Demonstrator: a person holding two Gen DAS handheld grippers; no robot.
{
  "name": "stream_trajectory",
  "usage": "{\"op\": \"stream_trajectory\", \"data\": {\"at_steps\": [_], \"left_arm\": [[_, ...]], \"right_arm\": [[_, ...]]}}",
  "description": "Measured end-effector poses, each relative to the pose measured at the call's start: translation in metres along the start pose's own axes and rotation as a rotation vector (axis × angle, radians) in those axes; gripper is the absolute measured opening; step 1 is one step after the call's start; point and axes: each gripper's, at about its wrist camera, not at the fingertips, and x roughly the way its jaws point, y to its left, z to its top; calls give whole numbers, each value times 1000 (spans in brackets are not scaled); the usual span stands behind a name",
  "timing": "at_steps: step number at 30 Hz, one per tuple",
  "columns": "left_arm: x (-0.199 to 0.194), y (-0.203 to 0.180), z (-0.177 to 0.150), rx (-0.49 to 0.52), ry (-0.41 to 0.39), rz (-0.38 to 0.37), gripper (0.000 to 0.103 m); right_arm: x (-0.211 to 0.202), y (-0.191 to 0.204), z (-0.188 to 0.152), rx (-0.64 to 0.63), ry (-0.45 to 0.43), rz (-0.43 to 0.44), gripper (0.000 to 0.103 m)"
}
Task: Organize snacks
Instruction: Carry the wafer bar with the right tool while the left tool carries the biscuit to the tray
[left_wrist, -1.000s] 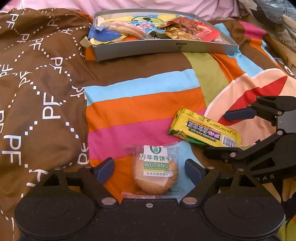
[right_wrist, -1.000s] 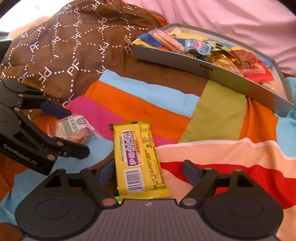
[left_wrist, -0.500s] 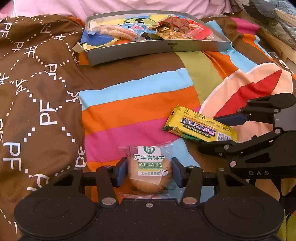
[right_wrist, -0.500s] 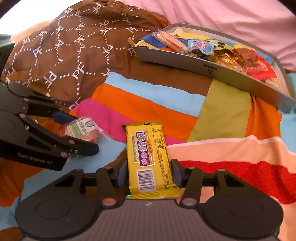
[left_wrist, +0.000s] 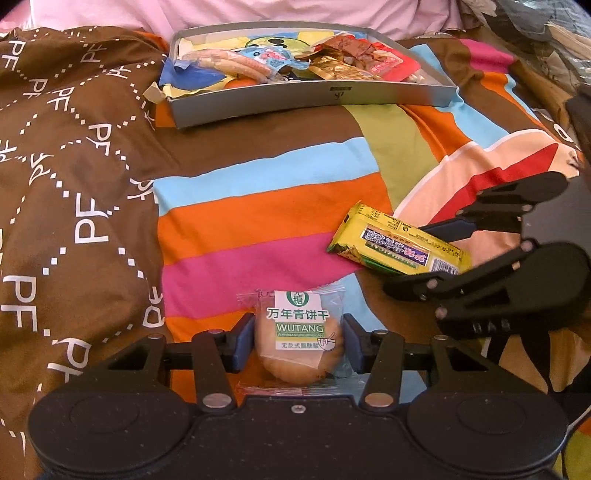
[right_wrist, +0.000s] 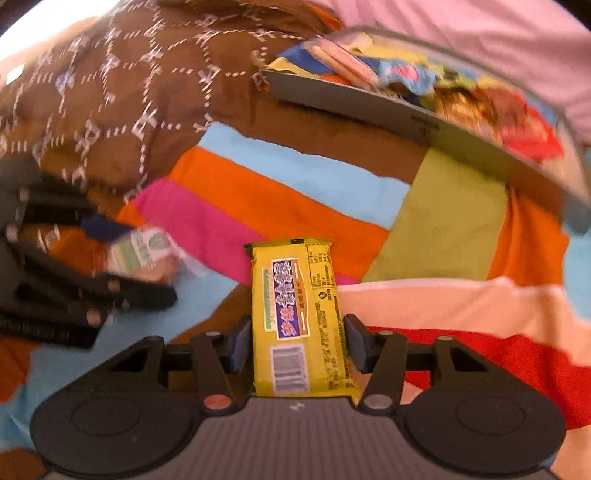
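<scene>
Left wrist view: gray snack tray (left_wrist: 295, 99) beyond striped blanket (left_wrist: 266, 206), unobstructed.

I see clear-wrapped biscuit (left_wrist: 300, 341) clamped between left pads, yellow bar (right_wrist: 301, 319) between right pads; grey tray (left_wrist: 295, 96) full of snacks.

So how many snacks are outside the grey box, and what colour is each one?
Yellow wrapped snack bar: 1
Clear-wrapped round biscuit with green and white label: 1
Total: 2, both outside the grey rectangular tray, each between a gripper's fingers.
</scene>
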Motion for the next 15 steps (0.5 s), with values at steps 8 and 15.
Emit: {"op": "stream_trajectory", "data": {"at_steps": [8,15], "left_arm": [[-3,1,0,-22,-18,-3,51],[-10,-6,1,-18,-53,-1,51]], "right_arm": [[-6,18,-6,-145,-39,-84,52],[-11,50,-22,-447,-78,-302,52]]}}
